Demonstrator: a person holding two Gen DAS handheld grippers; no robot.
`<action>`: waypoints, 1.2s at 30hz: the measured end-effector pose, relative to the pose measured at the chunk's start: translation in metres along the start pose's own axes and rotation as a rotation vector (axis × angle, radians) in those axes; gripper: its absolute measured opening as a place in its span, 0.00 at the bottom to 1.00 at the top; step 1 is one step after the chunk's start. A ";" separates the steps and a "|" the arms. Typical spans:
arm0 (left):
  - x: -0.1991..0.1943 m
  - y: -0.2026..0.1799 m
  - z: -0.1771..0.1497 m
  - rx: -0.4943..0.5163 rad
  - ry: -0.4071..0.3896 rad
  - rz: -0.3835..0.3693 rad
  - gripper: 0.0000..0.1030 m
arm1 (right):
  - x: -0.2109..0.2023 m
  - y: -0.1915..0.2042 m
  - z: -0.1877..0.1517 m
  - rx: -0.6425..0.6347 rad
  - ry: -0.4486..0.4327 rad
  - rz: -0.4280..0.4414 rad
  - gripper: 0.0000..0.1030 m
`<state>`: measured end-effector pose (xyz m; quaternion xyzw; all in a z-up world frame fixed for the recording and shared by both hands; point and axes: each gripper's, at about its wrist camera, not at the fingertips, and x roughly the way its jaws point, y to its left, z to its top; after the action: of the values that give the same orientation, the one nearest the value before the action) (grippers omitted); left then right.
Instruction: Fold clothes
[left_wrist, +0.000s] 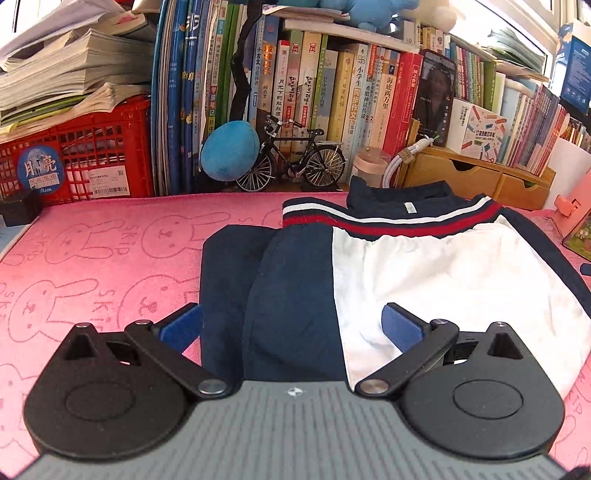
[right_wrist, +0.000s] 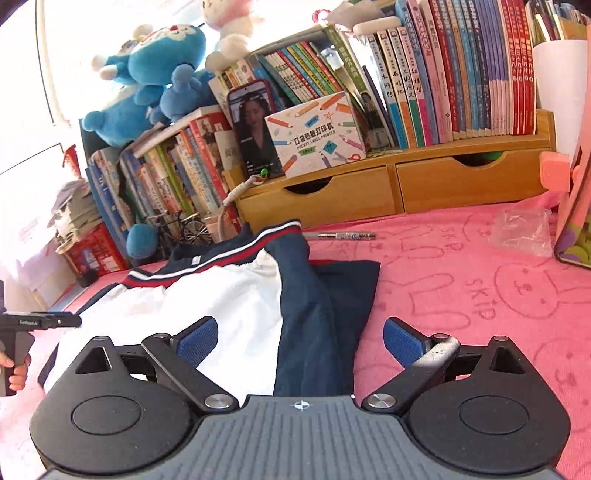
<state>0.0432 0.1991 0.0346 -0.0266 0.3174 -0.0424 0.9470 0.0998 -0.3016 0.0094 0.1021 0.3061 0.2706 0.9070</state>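
A navy and white jacket (left_wrist: 424, 280) with a red, white and navy striped hem band lies flat on the pink rabbit-print cloth (left_wrist: 92, 266), its navy sleeves folded in over its sides. My left gripper (left_wrist: 291, 326) is open and empty, hovering over the jacket's left navy part. My right gripper (right_wrist: 299, 341) is open and empty over the jacket (right_wrist: 207, 306) at its right navy sleeve. The left gripper also shows at the left edge of the right wrist view (right_wrist: 40, 321), held by a hand.
Books, a red crate (left_wrist: 81, 158), a model bicycle (left_wrist: 291, 162), a blue plush ball (left_wrist: 229, 151) and a wooden drawer shelf (right_wrist: 395, 184) line the back. A pen (right_wrist: 343, 235) and a plastic bag (right_wrist: 524, 229) lie on the pink cloth (right_wrist: 461, 295). A pink stand (right_wrist: 572, 192) is at right.
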 end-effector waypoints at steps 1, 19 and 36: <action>-0.012 -0.003 -0.005 0.017 -0.016 0.002 1.00 | -0.009 0.000 -0.008 -0.005 0.013 0.010 0.94; -0.053 -0.007 -0.078 -0.006 0.125 0.154 1.00 | -0.058 0.011 -0.060 -0.065 0.119 -0.193 0.27; 0.058 -0.137 0.023 0.325 0.037 -0.019 1.00 | 0.018 0.153 -0.038 -0.553 0.000 -0.089 0.91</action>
<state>0.0946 0.0576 0.0282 0.1248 0.3235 -0.1028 0.9323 0.0230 -0.1640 0.0242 -0.1628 0.2250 0.3038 0.9114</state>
